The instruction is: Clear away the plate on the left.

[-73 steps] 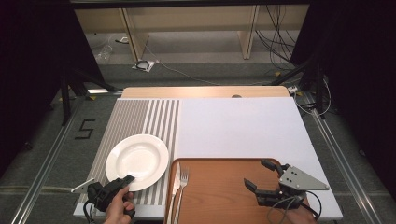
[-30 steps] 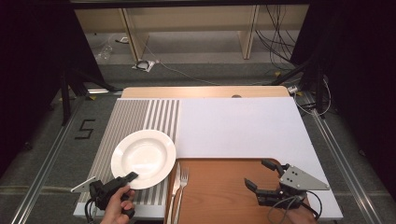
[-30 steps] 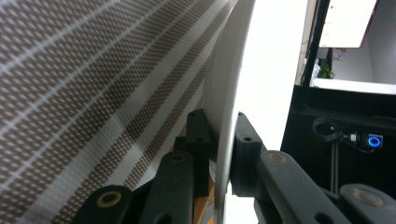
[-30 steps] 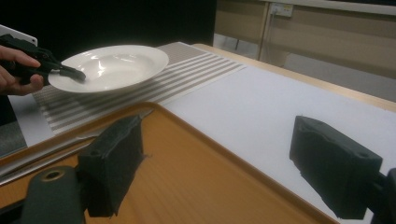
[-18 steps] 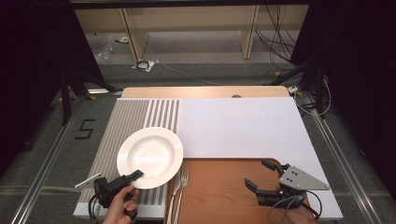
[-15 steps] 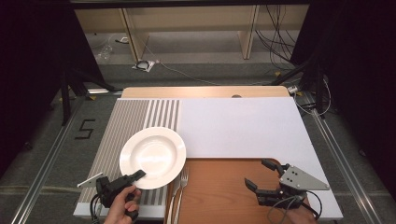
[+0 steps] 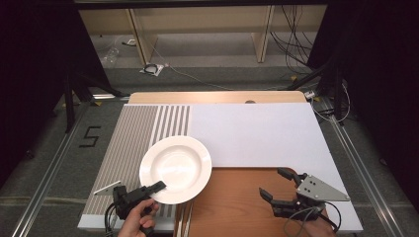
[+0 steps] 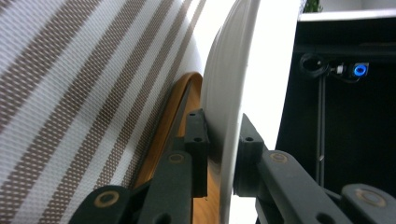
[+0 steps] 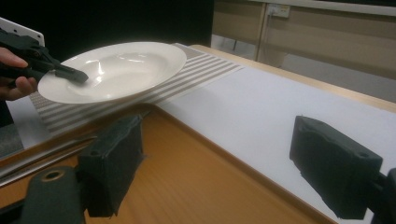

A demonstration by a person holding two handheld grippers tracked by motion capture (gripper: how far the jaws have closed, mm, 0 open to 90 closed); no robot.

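White plate (image 7: 176,169), brown-and-white striped mat (image 7: 138,140), plain white mat (image 7: 257,133), orange-brown wooden tray (image 7: 232,207), black grippers.

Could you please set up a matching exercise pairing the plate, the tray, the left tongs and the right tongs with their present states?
1. white plate
2. wooden tray
3. left tongs
4. right tongs

a. open, holding nothing
b. clamped on a rim
c. lifted off the table, tilted
d. lying flat on the table

Pairs: 1-c, 2-d, 3-b, 4-a
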